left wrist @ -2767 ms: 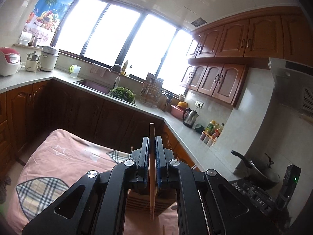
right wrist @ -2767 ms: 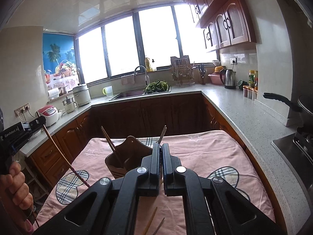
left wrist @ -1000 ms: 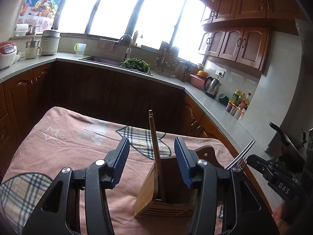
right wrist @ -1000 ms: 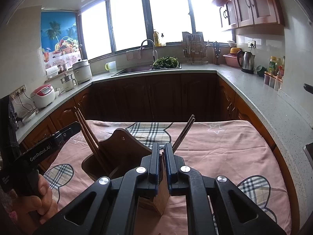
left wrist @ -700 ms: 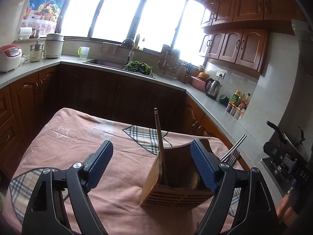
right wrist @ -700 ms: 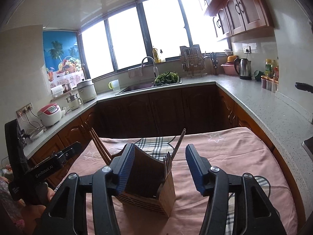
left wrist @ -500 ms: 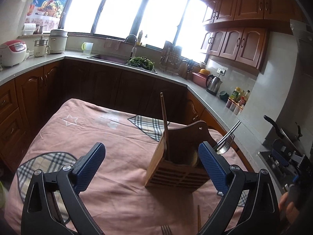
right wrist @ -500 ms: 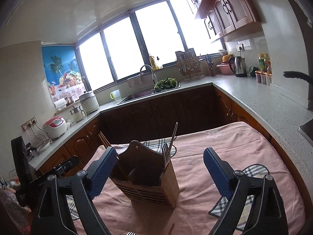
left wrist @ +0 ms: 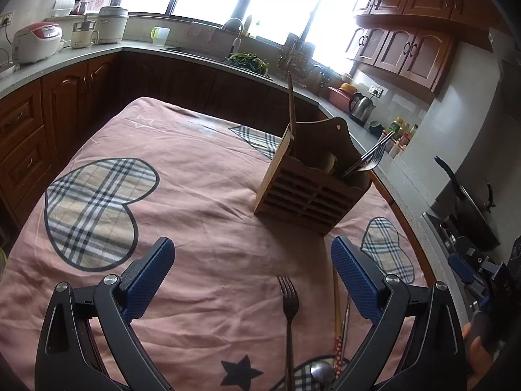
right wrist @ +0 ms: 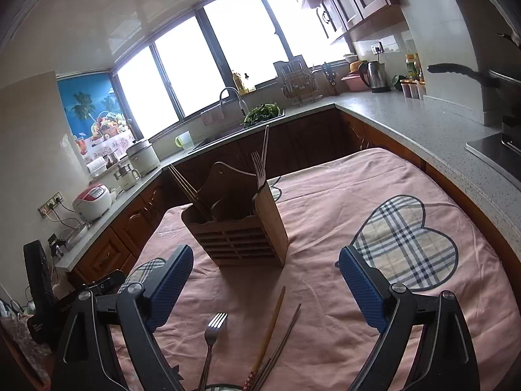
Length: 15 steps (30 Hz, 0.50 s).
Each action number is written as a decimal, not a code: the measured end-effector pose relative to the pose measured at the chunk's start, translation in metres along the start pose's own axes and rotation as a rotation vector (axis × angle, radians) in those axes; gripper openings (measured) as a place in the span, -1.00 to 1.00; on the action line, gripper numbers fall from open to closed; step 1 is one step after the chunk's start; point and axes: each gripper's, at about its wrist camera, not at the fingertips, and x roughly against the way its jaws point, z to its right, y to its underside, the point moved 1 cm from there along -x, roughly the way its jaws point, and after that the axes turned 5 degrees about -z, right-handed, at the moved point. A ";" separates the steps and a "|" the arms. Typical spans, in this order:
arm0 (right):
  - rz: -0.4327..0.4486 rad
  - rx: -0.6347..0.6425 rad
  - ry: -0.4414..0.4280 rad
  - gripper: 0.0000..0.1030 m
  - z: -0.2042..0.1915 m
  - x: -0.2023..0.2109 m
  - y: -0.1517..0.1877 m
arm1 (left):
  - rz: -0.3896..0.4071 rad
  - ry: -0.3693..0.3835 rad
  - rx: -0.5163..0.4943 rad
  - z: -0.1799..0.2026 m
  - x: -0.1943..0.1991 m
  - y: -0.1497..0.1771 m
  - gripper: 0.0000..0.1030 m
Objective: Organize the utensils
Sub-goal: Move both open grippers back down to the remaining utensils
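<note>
A wooden utensil holder (left wrist: 309, 189) (right wrist: 241, 228) stands on the pink tablecloth. Chopsticks (left wrist: 290, 104) (right wrist: 189, 189) lean in its left compartment and forks (left wrist: 371, 158) (right wrist: 259, 166) in its right one. A loose fork (left wrist: 289, 303) (right wrist: 213, 325), a wooden chopstick (right wrist: 272, 325) and metal chopsticks (right wrist: 286, 329) lie on the cloth in front of the holder. A spoon bowl (left wrist: 320, 371) shows at the near edge. My left gripper (left wrist: 252, 273) is open and empty, back from the holder. My right gripper (right wrist: 265, 280) is open and empty above the loose utensils.
The table's cloth (left wrist: 162, 169) has plaid hearts. Kitchen counters (right wrist: 407, 114) with a sink, kettle (right wrist: 374, 76) and rice cooker (left wrist: 35, 42) wrap around the table. A wok (left wrist: 469, 202) sits on the stove at right.
Both grippers opened, leaving a chopstick and a fork in the holder, then pulled back and tilted down. Loose utensils on the cloth came into view.
</note>
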 end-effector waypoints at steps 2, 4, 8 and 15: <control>-0.019 -0.019 -0.003 0.80 0.005 0.003 0.008 | -0.014 0.001 0.001 -0.001 0.003 0.009 0.92; -0.027 -0.036 -0.007 0.80 0.009 0.007 0.016 | -0.023 0.002 0.002 -0.002 0.006 0.017 0.92; -0.039 -0.050 -0.008 0.80 0.011 0.015 0.030 | -0.040 -0.004 0.004 -0.004 0.012 0.031 0.92; -0.060 -0.060 0.008 0.80 0.016 0.020 0.054 | -0.070 -0.023 -0.014 -0.001 0.013 0.049 0.92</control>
